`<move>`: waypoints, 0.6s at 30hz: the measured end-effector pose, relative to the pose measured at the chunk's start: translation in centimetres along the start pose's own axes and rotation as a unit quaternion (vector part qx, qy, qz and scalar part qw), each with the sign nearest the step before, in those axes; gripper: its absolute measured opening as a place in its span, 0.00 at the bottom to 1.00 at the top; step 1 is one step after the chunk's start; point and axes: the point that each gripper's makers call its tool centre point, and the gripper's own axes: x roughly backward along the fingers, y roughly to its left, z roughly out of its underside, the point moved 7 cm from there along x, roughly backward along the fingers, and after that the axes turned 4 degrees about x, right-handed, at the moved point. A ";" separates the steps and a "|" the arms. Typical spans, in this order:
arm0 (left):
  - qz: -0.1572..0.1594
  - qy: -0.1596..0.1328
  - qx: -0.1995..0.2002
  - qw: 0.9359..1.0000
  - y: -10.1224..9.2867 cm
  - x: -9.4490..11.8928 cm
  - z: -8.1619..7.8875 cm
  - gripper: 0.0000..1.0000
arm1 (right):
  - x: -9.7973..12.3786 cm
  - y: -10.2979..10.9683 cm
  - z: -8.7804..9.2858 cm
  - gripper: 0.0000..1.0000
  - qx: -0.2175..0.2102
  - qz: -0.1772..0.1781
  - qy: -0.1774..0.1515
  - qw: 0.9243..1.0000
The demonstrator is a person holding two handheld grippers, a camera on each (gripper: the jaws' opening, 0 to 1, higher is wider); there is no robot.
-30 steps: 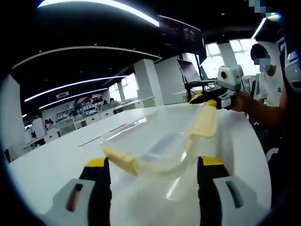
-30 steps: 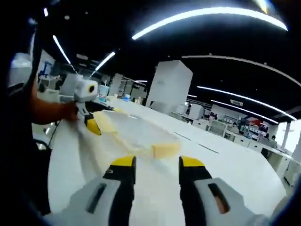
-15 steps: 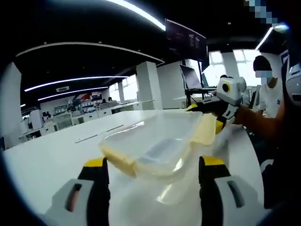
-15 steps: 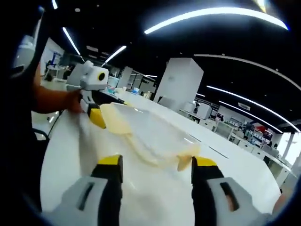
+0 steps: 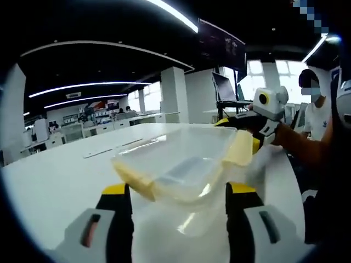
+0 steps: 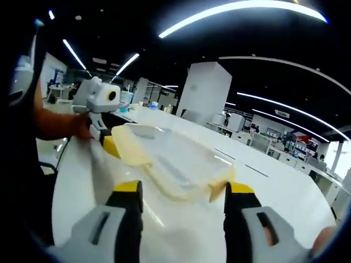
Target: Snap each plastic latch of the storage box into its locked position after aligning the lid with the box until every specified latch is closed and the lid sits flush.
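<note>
Big white glossy table [image 5: 49, 181] w/ clear rectangular plastic storage box [image 5: 175, 167] resting on it, pale-yellow latches at both ends. Box sits just ahead of left gripper [image 5: 178, 192], jaws spread apart either side of near latch, gripping nothing. Same box in right gripper view [image 6: 175, 161], between right gripper [image 6: 184, 192] jaws, also spread, nothing held. Other gripper touching far yellow latch [image 5: 241, 148] in left gripper view; can't tell if clamped on it. Person's hand [image 5: 285, 134] behind it.
</note>
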 end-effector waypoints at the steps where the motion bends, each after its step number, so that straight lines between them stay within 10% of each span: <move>1: 0.000 0.000 0.000 1.000 0.0 0.0 0.0 0.65 | 0.0 0.0 0.0 0.55 0.000 0.001 0.000 1.000; 18: -0.003 -0.002 0.000 1.000 -0.2 0.4 0.9 0.65 | -0.1 0.4 -0.1 0.54 -0.006 0.009 0.014 1.000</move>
